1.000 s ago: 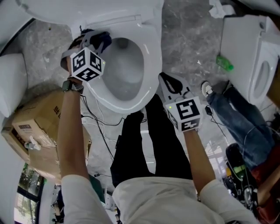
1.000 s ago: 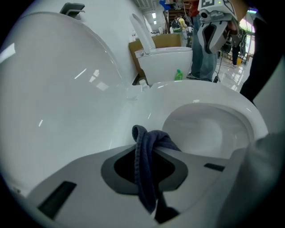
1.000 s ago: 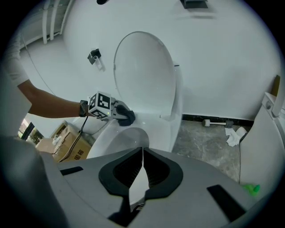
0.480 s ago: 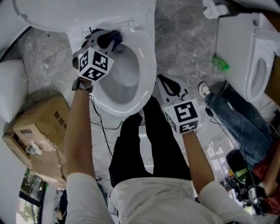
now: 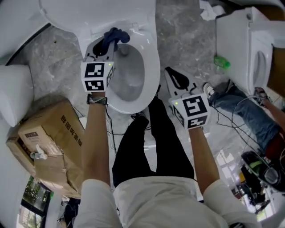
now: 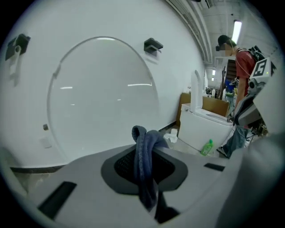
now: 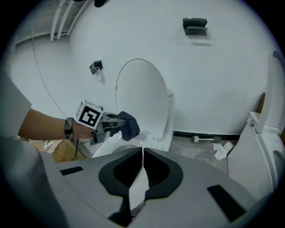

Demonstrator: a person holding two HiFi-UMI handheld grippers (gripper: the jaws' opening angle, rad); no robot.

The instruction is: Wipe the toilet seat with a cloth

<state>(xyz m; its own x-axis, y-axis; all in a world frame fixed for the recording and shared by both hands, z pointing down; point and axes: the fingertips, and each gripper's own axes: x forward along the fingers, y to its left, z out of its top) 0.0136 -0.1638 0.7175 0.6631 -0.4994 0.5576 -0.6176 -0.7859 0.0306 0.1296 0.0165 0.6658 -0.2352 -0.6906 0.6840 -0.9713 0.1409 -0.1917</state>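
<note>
A white toilet seat [image 5: 153,67] rings the bowl, and its lid [image 5: 89,11] stands raised behind it. My left gripper [image 5: 107,45] is shut on a dark blue cloth [image 5: 115,35], which it holds at the back rim of the seat near the hinge. In the left gripper view the cloth [image 6: 143,142] hangs bunched between the jaws of the left gripper [image 6: 144,167], facing the lid [image 6: 102,93]. My right gripper [image 5: 169,74] hovers to the right of the seat, shut and empty. The right gripper view shows the right gripper [image 7: 142,153] and, ahead of it, the cloth [image 7: 129,125].
A torn cardboard box [image 5: 44,138] sits on the floor at the left. A second toilet [image 5: 240,44] stands at the right with a green bottle [image 5: 221,62] beside it. Another person's legs [image 5: 236,107] and cables lie at the right. Crumpled paper [image 5: 207,11] lies on the marble floor.
My left gripper has swung with the cloth from the seat's left back corner rightwards along the back rim and now points straighter ahead. The right gripper has barely moved.
</note>
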